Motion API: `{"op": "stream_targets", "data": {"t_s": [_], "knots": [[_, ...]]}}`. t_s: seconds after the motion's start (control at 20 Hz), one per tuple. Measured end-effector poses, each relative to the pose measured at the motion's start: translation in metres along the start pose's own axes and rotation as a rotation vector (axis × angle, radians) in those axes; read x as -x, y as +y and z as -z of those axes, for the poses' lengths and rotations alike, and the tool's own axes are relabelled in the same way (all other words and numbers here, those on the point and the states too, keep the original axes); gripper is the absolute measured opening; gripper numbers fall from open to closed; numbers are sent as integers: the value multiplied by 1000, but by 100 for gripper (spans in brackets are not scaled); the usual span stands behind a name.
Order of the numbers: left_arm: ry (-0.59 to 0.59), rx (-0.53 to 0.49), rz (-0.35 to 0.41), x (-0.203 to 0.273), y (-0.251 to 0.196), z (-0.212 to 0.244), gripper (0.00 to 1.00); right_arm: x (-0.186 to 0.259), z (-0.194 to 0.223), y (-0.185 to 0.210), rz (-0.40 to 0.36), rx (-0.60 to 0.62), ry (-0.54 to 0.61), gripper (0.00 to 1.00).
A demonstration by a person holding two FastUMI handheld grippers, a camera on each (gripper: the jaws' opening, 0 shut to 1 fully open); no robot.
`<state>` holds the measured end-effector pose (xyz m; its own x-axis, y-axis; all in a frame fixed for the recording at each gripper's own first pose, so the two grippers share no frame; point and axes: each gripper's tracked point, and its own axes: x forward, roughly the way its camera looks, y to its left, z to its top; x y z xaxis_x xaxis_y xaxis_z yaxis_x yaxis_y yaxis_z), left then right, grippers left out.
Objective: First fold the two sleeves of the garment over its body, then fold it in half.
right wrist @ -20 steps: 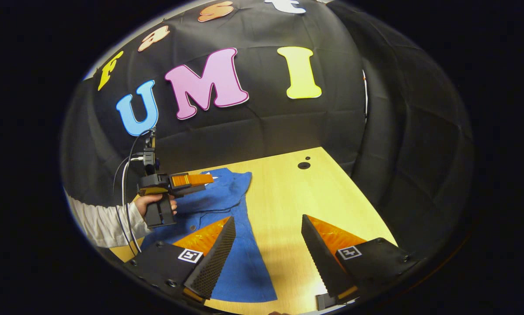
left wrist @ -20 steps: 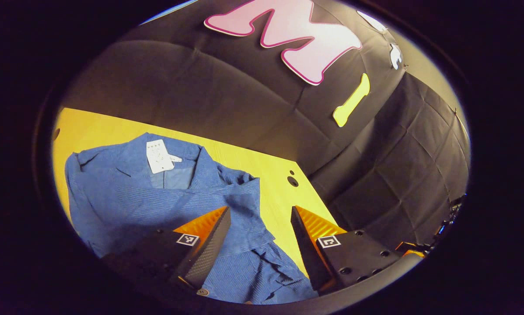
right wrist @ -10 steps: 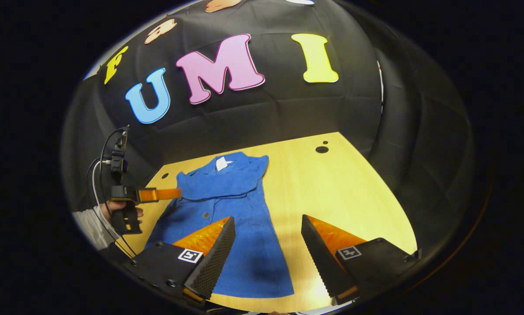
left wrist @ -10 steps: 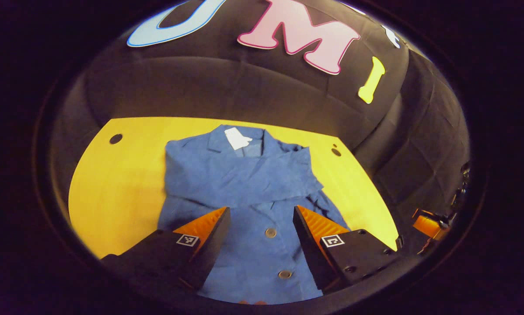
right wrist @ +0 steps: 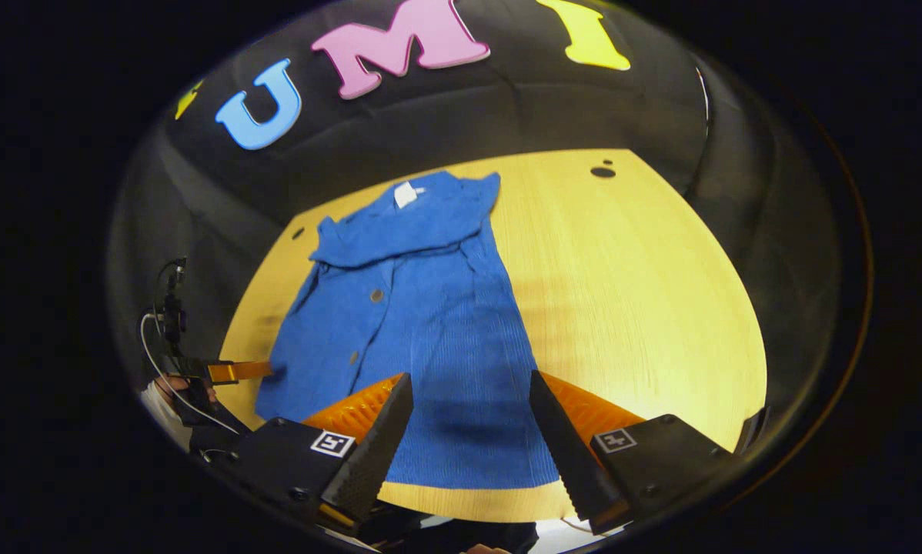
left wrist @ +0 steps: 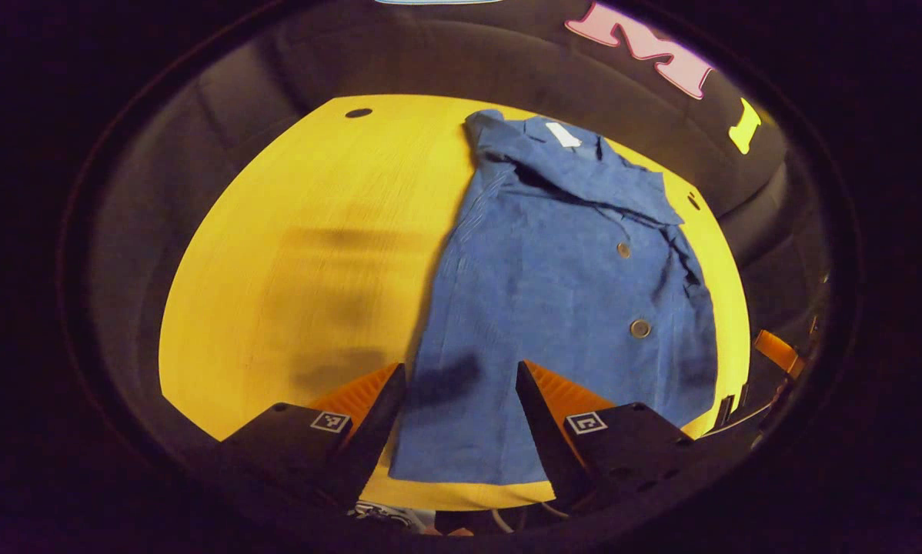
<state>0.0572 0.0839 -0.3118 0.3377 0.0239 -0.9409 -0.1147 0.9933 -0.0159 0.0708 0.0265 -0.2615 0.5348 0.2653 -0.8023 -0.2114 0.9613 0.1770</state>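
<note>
With both sleeves already lying across its chest, the blue button-front shirt lies flat on the tabletop | step: fold in half | left gripper and right gripper: jaws spread, empty, above the hem | next: each pinches a hem corner and carries it to the collar.

left claw: black body, square tag markers | right claw: black body, screws, ridged fingers
</note>
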Motion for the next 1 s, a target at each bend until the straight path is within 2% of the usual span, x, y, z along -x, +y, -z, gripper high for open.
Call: {"op": "stream_targets", "data": {"t_s": [0.1, 0.15, 0.25, 0.3, 0.65, 0.8, 0.95, 1.0], "knots": [[27, -15, -40, -3, 11, 7, 85, -7, 6, 1, 21, -17, 71, 87], [41, -19, -44, -5, 14, 12, 84, -10, 12, -1, 43, -11, 109, 97], [69, -13, -24, -8, 9, 19, 82, -18, 27, -8, 94, 9, 153, 98], [80, -16, -15, -9, 8, 24, 84, -19, 37, -14, 108, 12, 180, 98], [143, -44, -17, -13, -6, 42, 84, -24, 66, -37, 182, 36, 261, 98], [143, -44, -44, -15, -6, 41, 85, -31, 71, -45, 207, 48, 284, 98], [157, -81, -79, -17, -5, 45, 84, -31, 92, -51, 228, 75, 396, 98], [143, -108, -78, -16, -6, 42, 84, -30, 85, -46, 227, 73, 353, 98]]}}
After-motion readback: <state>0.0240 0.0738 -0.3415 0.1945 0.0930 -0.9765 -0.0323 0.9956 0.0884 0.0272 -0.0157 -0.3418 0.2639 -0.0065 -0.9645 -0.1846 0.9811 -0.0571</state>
